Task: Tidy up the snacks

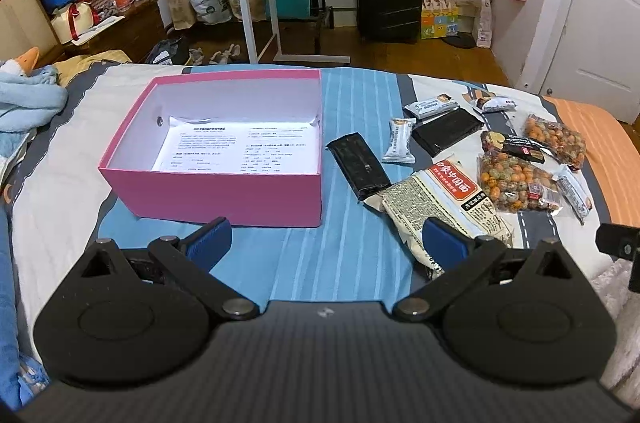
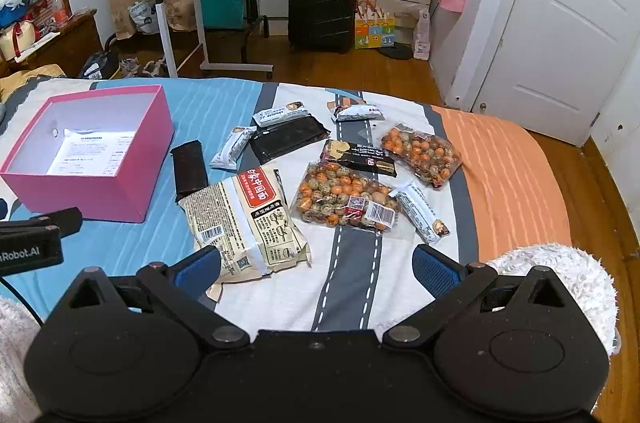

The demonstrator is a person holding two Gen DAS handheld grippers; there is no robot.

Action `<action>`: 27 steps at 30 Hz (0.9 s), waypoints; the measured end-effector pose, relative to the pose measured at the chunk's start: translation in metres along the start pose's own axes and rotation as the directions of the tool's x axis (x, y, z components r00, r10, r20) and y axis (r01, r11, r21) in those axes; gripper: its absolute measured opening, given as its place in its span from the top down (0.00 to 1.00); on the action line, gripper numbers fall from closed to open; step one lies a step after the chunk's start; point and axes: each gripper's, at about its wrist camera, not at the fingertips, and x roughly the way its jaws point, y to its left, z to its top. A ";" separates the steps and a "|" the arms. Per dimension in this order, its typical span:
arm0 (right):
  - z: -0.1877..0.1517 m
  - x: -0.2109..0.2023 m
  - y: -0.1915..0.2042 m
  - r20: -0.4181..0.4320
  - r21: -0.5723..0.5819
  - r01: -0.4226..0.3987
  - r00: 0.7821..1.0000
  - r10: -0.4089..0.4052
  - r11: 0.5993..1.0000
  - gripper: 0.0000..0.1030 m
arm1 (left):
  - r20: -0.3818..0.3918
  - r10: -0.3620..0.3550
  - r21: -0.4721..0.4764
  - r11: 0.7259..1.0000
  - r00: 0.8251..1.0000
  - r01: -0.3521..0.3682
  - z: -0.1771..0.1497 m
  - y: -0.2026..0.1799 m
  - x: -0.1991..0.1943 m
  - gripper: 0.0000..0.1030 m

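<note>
Right wrist view: the right gripper (image 2: pixel 316 263) hangs with its blue pads spread wide and nothing between them, low over the bed (image 2: pixel 512 183). The noodle packet (image 2: pixel 244 219) lies just ahead and left of it, its near corner almost under the left pad; its long axis runs away from the claw, tilting left toward the pink box (image 2: pixel 96 199). The box (holding only a printed sheet) sits left of the packet, with a black bar (image 2: pixel 190 169) between them. The left gripper (image 1: pixel 326 243), equally spread and empty, faces the box's near wall, the packet at its right pad. Either claw could reach the packet; I judge the right one better aligned.
</note>
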 end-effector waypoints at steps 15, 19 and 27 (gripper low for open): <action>-0.001 0.003 0.000 0.003 0.005 0.004 1.000 -0.004 1.000 0.00 | 0.017 -0.014 0.021 1.000 1.000 0.013 -0.004 0.000 -0.009 0.00; -0.001 0.004 0.002 0.002 -0.003 0.006 1.000 -0.006 1.000 0.00 | 0.007 -0.036 0.002 0.999 0.999 0.036 -0.004 0.000 -0.009 0.00; 0.000 0.004 0.001 0.009 -0.006 0.010 1.000 -0.010 1.000 0.00 | 0.001 -0.045 -0.009 0.999 0.999 0.045 -0.004 0.002 -0.008 0.00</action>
